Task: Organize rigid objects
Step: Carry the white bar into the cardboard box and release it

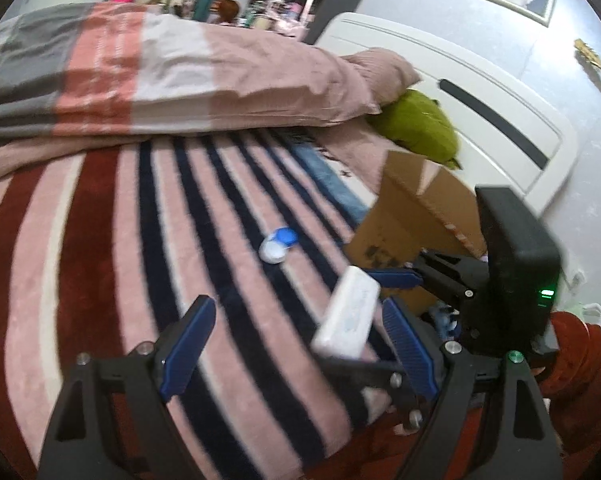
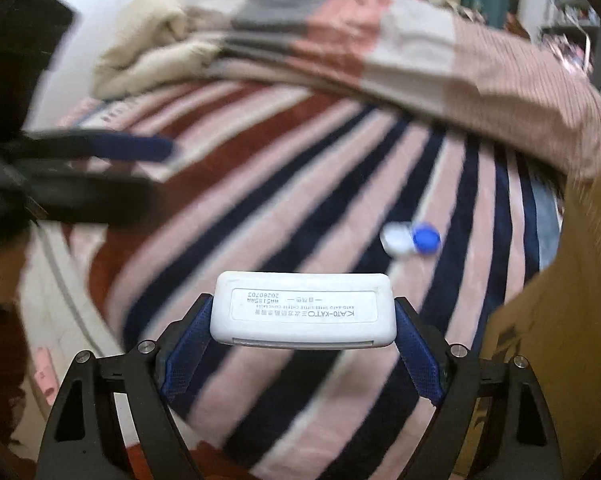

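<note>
My right gripper [image 2: 303, 316] is shut on a flat white plastic case [image 2: 303, 310] with a printed label, held above the striped blanket. In the left wrist view the same white case [image 1: 350, 312] shows tilted between the right gripper's blue fingers [image 1: 392, 278]. My left gripper [image 1: 296, 336] is open and empty over the blanket, its blue pads wide apart. A small blue and white contact lens case [image 1: 278, 243] lies on the blanket ahead; it also shows in the right wrist view [image 2: 410, 239]. An open cardboard box [image 1: 416, 216] stands at the right on the bed.
The striped pink, red and navy blanket [image 1: 140, 248] covers the bed. A folded duvet [image 1: 180, 72] is piled at the back, with a pink pillow [image 1: 380, 68] and a green cushion [image 1: 420, 124]. A white headboard [image 1: 500, 112] stands at the right.
</note>
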Demonstrator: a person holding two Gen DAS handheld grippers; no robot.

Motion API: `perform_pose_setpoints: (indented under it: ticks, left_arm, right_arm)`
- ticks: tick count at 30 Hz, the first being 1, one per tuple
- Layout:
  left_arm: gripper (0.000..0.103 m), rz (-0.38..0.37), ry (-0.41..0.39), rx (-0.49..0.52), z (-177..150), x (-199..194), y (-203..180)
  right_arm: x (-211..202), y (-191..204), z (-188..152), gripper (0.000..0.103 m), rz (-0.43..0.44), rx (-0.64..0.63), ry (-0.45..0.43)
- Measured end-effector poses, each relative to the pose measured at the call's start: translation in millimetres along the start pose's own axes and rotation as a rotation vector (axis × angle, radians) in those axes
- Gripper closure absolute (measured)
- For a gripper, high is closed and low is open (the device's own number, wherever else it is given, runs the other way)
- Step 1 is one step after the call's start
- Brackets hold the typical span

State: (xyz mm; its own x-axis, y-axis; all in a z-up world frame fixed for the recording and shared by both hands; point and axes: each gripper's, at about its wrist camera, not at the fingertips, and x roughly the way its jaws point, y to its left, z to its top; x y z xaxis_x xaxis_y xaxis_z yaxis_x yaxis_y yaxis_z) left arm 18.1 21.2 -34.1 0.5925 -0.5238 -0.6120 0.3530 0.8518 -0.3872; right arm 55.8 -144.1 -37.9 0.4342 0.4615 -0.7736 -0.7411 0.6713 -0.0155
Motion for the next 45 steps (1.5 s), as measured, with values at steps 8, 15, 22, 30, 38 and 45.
perform_pose_setpoints:
  ticks: [8, 15, 22, 30, 38, 45]
  left_arm:
    - [0.061, -0.115, 0.009, 0.068, 37.2, 7.2, -45.5]
    - [0.069, -0.146, 0.015, 0.128, 63.4, 21.0, -86.4]
    - [0.069, -0.175, 0.053, 0.196, 87.1, 57.9, -134.7]
    - [0.069, -0.221, 0.131, 0.255, 111.8, 117.9, -188.0]
    - [0.069, -0.234, 0.195, 0.267, 121.8, 163.4, -205.9]
    - [0.033, -0.172, 0.155, 0.271, 123.7, 158.9, -201.7]
  right_arm:
    - [-56.2, 9.4, 21.3, 0.018, -0.022, -0.067, -0.134]
    - [-80.9, -23.3, 19.3, 0.018, -0.054, -0.027, -0.182]
    - [-108.3, -74.2, -0.8, 0.018, -0.110, 0.038, -0.197]
    - [-126.9, -135.8, -28.3, 0.018, -0.177, 0.125, -0.170]
    - [-122.2, -174.9, -43.8, 0.018, -0.194, 0.176, -0.113]
    - [-118.1, -179.6, -52.4, 0.012, -0.228, 0.175, -0.072]
